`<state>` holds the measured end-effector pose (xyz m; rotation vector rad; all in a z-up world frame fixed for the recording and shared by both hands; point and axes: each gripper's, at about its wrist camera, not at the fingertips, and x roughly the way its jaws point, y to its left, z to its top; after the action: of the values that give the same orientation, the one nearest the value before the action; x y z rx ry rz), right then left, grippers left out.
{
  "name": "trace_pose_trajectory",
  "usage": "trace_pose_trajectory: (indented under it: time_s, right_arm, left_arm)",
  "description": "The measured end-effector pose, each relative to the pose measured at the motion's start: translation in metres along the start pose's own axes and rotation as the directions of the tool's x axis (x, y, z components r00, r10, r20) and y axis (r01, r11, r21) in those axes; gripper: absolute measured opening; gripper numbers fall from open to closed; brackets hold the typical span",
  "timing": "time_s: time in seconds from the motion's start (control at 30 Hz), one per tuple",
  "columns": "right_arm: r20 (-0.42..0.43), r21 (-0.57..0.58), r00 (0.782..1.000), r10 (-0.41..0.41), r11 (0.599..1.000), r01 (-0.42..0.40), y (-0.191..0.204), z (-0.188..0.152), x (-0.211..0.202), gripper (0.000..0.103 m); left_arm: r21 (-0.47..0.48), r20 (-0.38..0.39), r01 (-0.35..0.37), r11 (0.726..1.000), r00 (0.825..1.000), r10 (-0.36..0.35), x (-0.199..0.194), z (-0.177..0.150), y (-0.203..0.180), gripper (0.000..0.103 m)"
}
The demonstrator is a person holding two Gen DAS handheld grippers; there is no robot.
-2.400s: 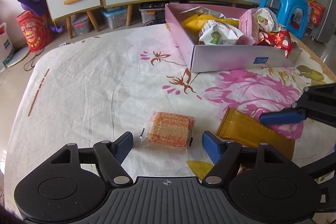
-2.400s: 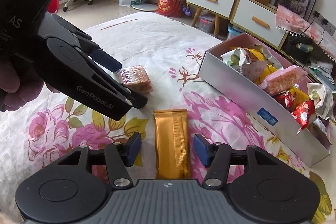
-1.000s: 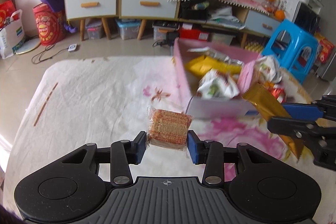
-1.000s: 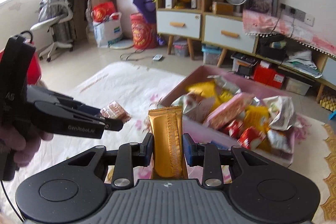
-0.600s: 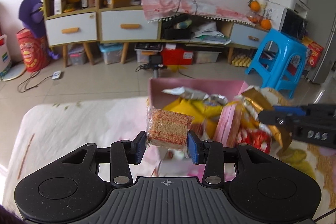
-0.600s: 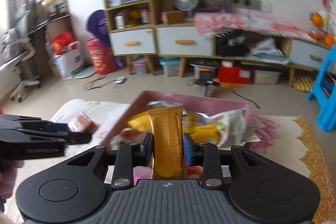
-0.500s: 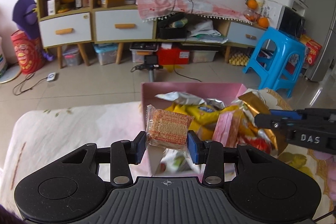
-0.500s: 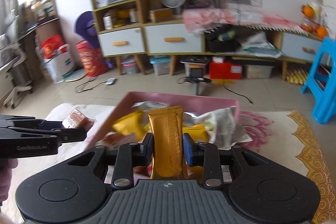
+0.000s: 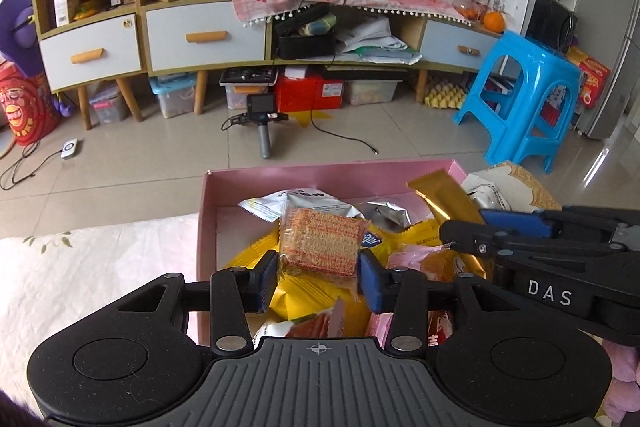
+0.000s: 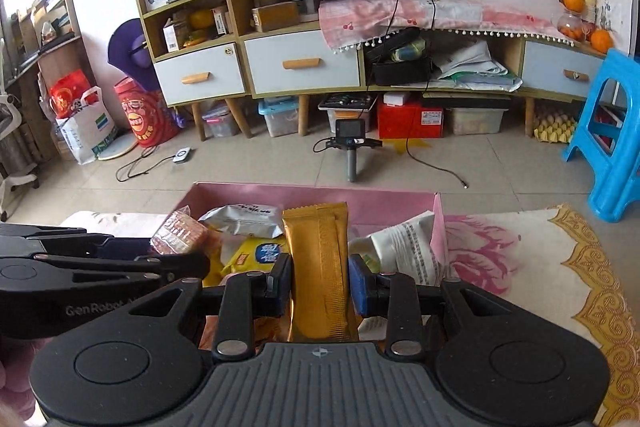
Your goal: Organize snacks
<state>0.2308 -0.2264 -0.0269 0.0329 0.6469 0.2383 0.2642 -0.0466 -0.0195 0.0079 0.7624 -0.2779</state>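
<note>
Now both claws hold snacks over the crowded pink box [image 9: 206, 211].

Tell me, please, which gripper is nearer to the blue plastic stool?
Right. The right gripper, holding the gold bar, is at the pink box's stool-side end; the left gripper is farther from the blue stool.

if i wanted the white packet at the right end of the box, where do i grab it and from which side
Judging from the right wrist view, take the white packet by its raised upper end, coming from above. It leans tilted against the right wall of the pink box, so that end stands free, while its lower part is buried among other snacks and hidden behind the right gripper, which holds the gold bar.
</note>
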Motion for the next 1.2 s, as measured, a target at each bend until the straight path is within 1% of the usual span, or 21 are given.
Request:
trace_pose_trajectory:
  time_s: [0.03, 0.07, 0.13, 0.2, 0.3, 0.4, 0.47, 0.57, 0.67, 0.83, 0.87, 1.0, 1.2]
  right_arm:
    - [0.007, -0.006, 1.000, -0.008, 1.000, 0.008, 0.000, 0.000, -0.001, 0.025]
    - [0.015, -0.010, 1.000, -0.014, 1.000, 0.014, 0.000, 0.001, -0.001, 0.028]
    - [0.025, -0.014, 1.000, -0.013, 1.000, 0.013, -0.001, 0.001, -0.004, 0.038]
    - [0.034, -0.009, 0.999, -0.015, 1.000, 0.015, -0.003, 0.001, -0.008, 0.039]
    - [0.038, 0.014, 0.999, -0.017, 1.000, 0.016, -0.006, 0.002, -0.013, 0.043]
    - [0.043, 0.025, 0.999, -0.020, 1.000, 0.019, -0.006, 0.002, -0.023, 0.049]
    - [0.047, 0.026, 0.999, -0.019, 0.999, 0.018, -0.005, 0.001, -0.031, 0.053]
    - [0.047, 0.025, 0.999, -0.016, 1.000, 0.014, -0.003, -0.003, -0.045, 0.060]
    - [0.046, 0.006, 0.999, -0.017, 1.000, 0.016, 0.002, -0.008, -0.058, 0.066]
    - [0.046, -0.032, 0.998, -0.032, 0.999, 0.034, 0.010, -0.018, -0.080, 0.076]
    - [0.046, -0.034, 0.998, -0.035, 0.999, 0.037, 0.010, -0.021, -0.084, 0.078]
    - [0.028, -0.039, 0.998, -0.054, 0.998, 0.055, 0.014, -0.034, -0.096, 0.082]
    - [-0.009, -0.031, 0.996, -0.085, 0.996, 0.085, 0.024, -0.052, -0.116, 0.084]
  left_arm:
    - [0.005, 0.004, -0.004, 1.000, 1.000, 0.004, 0.000, 0.000, -0.002, 0.045]
    - [0.012, 0.010, -0.009, 1.000, 1.000, 0.009, 0.000, -0.001, -0.003, 0.049]
    - [0.022, 0.023, -0.005, 1.000, 1.000, 0.004, -0.003, -0.001, -0.005, 0.051]
    - [0.019, 0.027, -0.009, 1.000, 1.000, 0.008, -0.006, 0.000, -0.006, 0.055]
    - [0.004, 0.037, -0.014, 1.000, 0.999, 0.014, -0.013, 0.002, -0.005, 0.068]
    - [0.000, 0.046, -0.013, 1.000, 0.999, 0.013, -0.024, -0.001, -0.003, 0.075]
    - [-0.002, 0.049, -0.021, 1.000, 0.999, 0.021, -0.034, -0.004, -0.002, 0.078]
    - [-0.010, 0.055, -0.028, 1.000, 0.998, 0.029, -0.050, -0.014, -0.001, 0.083]
    - [-0.028, 0.052, -0.037, 0.999, 0.998, 0.039, -0.066, -0.027, 0.000, 0.086]
    - [-0.033, 0.038, -0.082, 0.996, 0.996, 0.084, -0.087, -0.048, 0.003, 0.087]
    - [-0.032, 0.037, -0.092, 0.995, 0.995, 0.094, -0.091, -0.052, 0.003, 0.089]
    - [-0.028, 0.039, -0.135, 0.990, 0.990, 0.136, -0.110, -0.067, 0.003, 0.092]
    - [-0.055, 0.007, -0.175, 0.983, 0.984, 0.176, -0.135, -0.089, 0.007, 0.097]
